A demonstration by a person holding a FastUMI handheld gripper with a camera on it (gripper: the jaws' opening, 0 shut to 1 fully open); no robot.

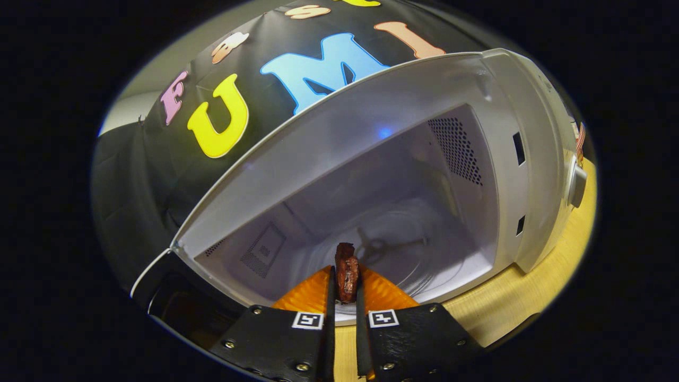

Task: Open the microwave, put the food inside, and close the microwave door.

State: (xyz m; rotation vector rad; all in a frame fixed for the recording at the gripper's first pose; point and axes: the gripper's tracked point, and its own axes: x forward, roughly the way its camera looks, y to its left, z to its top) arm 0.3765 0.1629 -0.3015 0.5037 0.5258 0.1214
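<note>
We see the white box-shaped microwave point(509, 159) standing open on the pale wooden table point(530, 297). Our gripper point(346, 286) reaches into its mouth, both fingers clamped on a dark reddish-brown, glossy, narrow chunk of food point(347, 273) held upright above the clear glass turntable point(424, 254).

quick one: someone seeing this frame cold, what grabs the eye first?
Probably the open white microwave, whose bare cavity gapes just beyond the fingers, glass turntable on its floor. Next, the dark reddish piece of food pinched upright between the two fingers of the gripper, held at the cavity's front lip. The door hangs open to the side, over the light wooden table.
</note>
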